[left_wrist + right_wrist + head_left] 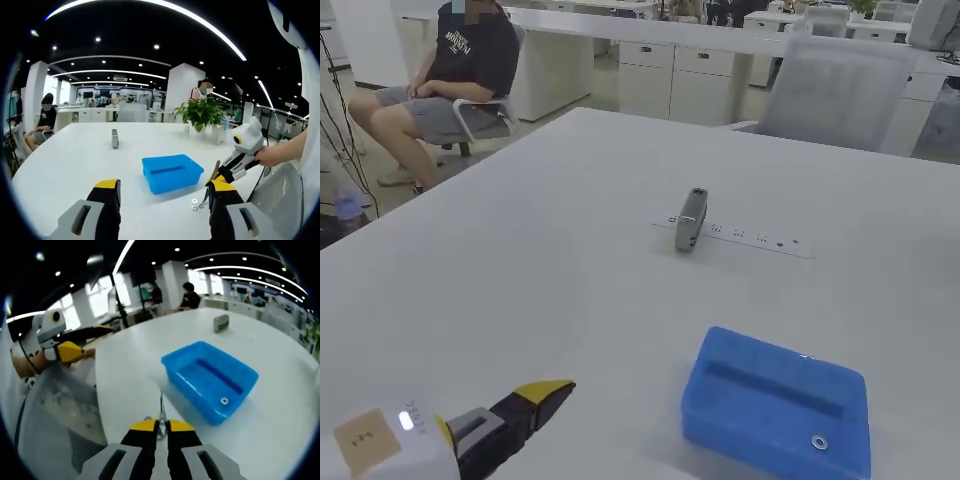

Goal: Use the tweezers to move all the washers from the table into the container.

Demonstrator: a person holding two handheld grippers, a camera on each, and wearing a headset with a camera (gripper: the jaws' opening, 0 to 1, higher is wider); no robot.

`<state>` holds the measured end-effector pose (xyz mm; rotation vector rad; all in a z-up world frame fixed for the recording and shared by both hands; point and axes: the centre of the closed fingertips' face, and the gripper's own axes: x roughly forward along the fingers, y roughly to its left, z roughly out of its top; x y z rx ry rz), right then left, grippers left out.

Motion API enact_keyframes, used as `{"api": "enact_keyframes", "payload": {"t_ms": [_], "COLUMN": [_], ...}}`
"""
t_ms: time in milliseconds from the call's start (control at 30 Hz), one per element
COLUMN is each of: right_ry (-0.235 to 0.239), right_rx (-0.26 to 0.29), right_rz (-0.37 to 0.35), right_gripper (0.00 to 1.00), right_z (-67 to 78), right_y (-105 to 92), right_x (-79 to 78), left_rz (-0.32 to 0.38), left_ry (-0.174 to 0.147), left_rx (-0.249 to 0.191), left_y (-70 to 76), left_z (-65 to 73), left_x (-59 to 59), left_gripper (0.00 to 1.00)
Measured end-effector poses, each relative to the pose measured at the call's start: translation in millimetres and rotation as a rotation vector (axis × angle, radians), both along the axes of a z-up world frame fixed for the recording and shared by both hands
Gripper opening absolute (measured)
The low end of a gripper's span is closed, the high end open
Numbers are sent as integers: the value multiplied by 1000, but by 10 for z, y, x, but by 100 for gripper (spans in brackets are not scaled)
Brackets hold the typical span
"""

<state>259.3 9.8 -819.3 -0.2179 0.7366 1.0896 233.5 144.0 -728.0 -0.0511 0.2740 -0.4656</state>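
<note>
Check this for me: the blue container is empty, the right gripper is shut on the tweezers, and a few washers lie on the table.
One thing is wrong: the blue container is not empty. A single washer lies inside it, as the right gripper view shows. The rest stands: the right gripper is shut on the tweezers, and a few washers lie on the table.
</note>
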Motion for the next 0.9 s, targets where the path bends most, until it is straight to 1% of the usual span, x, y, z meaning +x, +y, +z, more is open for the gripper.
{"api": "enact_keyframes", "payload": {"t_ms": [67,167,267,300,333,467,567,600,633,700,767,833,900], "right_ry": [-2,-25,-69,-97,-115,-137,-140,-124,-119,-118,-120,-122,-131], "right_rx": [-4,-20,-50,-66,-78,-105,-102,-87,-80,-54,-42,-42,-24], "right_rz": [5,24,63,90,103,113,104,99,95,73,60,50,30], "right_gripper": [4,4,4,3,3,3,3,3,3,3,3,3,3], "right_z": [0,3,0,0,-1,-2,0,15,23,88,151,195,272], "right_y": [5,28,57,75,79,96,85,81,81,69,50,24,1], "right_x": [-8,-35,-64,-83,-88,-99,-85,-93,-93,-63,-25,27,101], "left_rz": [-2,-1,-1,-2,-2,-2,-1,-1,0,-1,-3,-4,-3], "left_ry": [1,2,2,2,3,5,3,3,3,1,1,1,-1], "left_rx": [1,5,9,10,12,17,14,12,12,12,12,13,11], "left_y": [-3,2,2,1,1,2,2,5,7,2,-1,-1,0], "left_z": [-2,-7,-11,-11,-14,-19,-11,-11,-10,-7,-6,-5,0], "left_x": [-2,-2,-2,-2,-3,-5,-6,-6,-7,-7,-8,-8,-7], "left_gripper": [72,71,71,71,71,70,70,70,70,70,70,70,70]}}
